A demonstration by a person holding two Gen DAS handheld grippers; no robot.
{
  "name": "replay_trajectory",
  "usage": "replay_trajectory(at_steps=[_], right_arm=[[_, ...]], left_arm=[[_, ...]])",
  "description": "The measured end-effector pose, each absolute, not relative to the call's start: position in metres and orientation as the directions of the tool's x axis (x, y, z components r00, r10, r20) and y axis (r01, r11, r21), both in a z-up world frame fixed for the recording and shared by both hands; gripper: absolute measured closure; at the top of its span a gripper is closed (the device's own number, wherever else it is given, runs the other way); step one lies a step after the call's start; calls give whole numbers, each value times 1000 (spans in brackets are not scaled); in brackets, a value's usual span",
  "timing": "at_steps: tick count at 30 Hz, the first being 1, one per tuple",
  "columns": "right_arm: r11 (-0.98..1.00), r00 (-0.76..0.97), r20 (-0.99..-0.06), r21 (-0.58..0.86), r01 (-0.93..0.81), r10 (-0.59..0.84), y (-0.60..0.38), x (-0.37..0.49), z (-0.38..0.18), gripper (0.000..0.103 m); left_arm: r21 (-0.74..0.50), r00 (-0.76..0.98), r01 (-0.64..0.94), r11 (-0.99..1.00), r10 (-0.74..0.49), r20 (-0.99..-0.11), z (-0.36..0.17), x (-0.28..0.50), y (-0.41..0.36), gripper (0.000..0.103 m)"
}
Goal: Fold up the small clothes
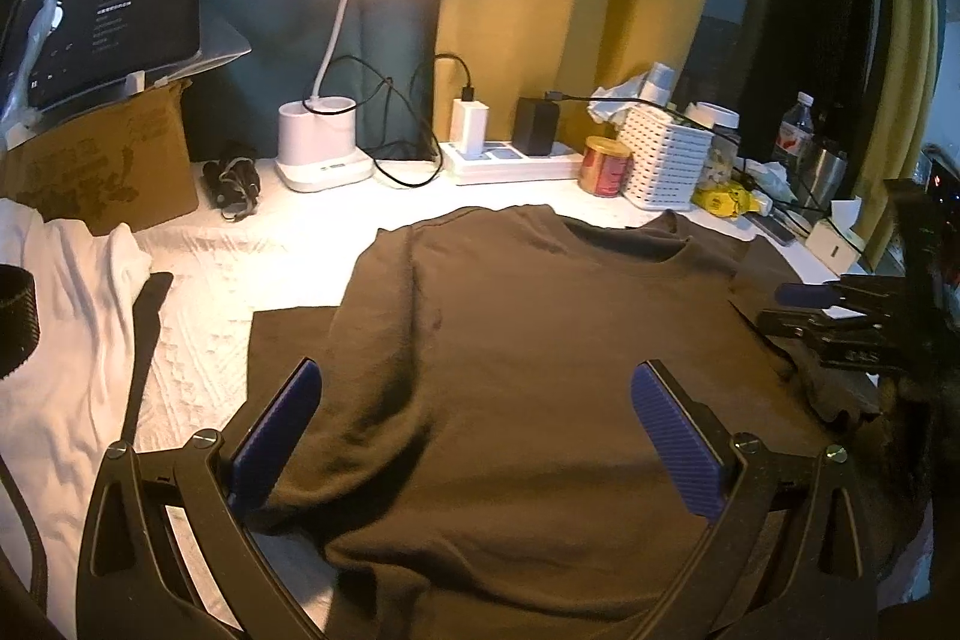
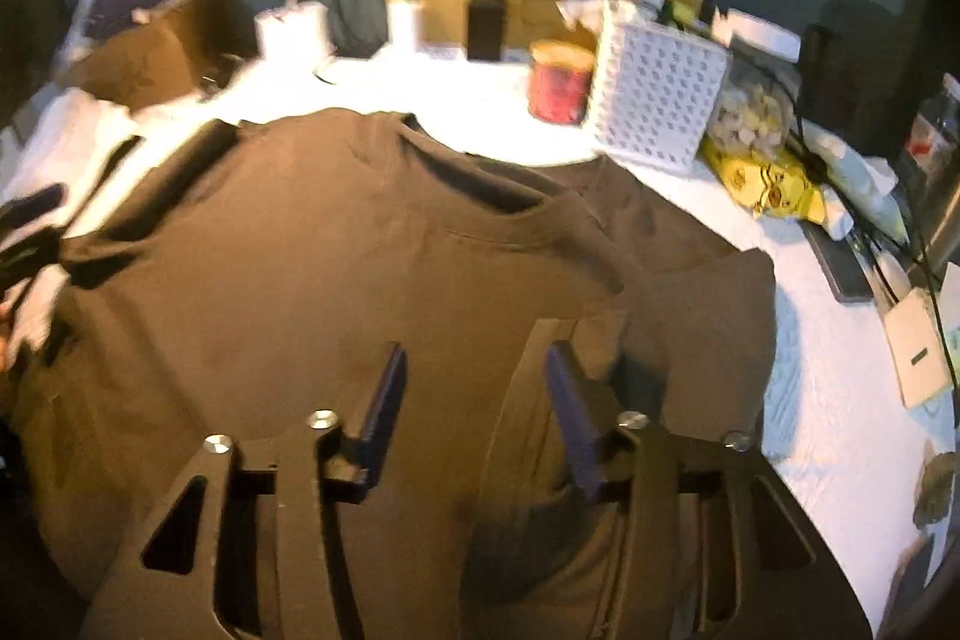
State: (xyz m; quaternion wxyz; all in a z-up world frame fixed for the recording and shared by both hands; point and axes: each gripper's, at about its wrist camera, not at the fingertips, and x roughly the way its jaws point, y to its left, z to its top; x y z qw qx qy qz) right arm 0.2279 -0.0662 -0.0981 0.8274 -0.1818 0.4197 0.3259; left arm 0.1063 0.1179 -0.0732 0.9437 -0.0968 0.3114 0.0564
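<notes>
Both claws over the brown tee (image 1: 540,340) w/ nothing gripped: left claw (image 1: 474,388) wide, right claw (image 2: 474,370) narrower (red can (image 2: 559,82) beyond collar).

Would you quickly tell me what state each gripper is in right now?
Left gripper: open, empty, above the brown shirt.
Right gripper: open, nothing gripped, over the shirt.

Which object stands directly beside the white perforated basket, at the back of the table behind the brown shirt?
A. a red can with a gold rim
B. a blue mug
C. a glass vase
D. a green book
A: the red can with its gold rim stands right next to the white basket, behind the brown shirt.
</notes>
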Motion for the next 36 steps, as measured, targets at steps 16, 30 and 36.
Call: replay_trajectory(at_steps=[16,30,36], right_arm=[[769,490,-794,-44,-637,361,-61,260,-106,97],[707,395,-797,56,-705,457,-42,241,-110,67],[722,434,-787,22,-691,439,-76,219,-91,58]], left_arm=[[-138,776,-206,969,76,-626,-85,127,145,1],[-128,786,-208,970,88,-611,-76,114,140,1],[-127,799,-190,974,78,-596,-68,107,128,1]])
